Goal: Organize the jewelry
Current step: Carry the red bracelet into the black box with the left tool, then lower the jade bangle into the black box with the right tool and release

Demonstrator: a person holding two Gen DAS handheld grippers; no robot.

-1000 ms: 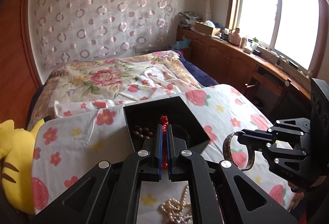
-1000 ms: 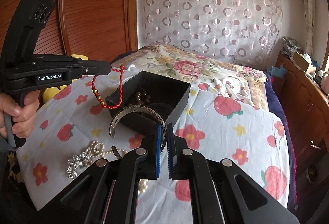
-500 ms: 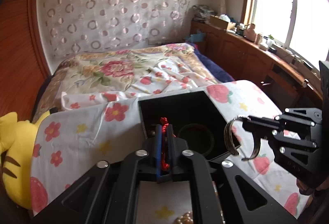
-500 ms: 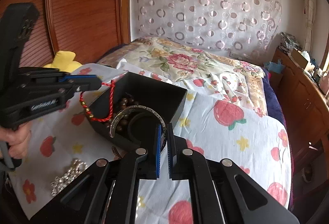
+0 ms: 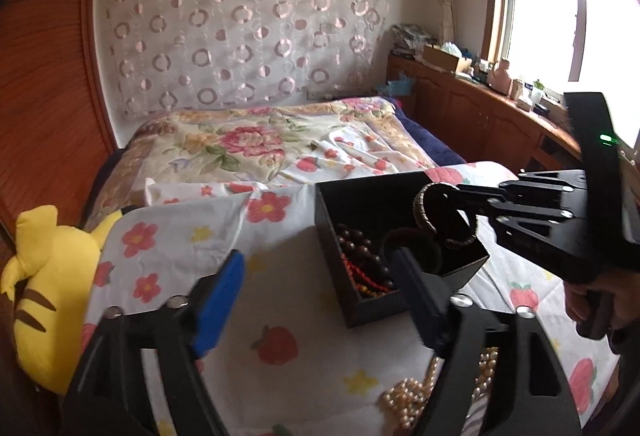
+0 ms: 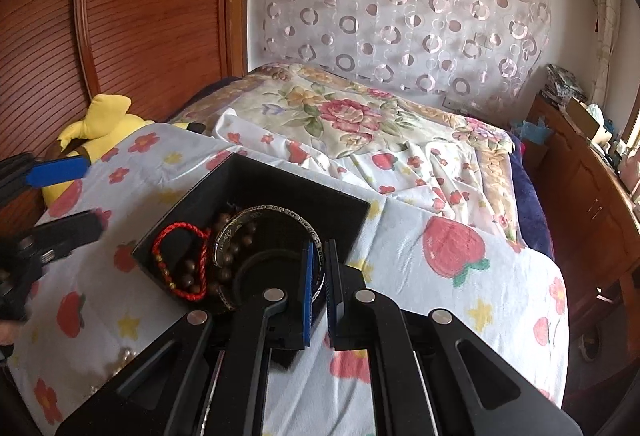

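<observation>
Right gripper: you had it clamped on the silver bangle, held over the black box.
Left gripper: you held it spread apart, empty, just beside the box.
Red cord bracelet: lay inside the box on brown beads.

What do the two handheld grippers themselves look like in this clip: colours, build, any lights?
Both are matte black with angular, cut-out linkage arms and silver screw heads. The left gripper and right gripper carry blue pads on their fingers. The right unit's upright handle shows a small green light. Bare hands, no sleeves or cables visible.
</observation>
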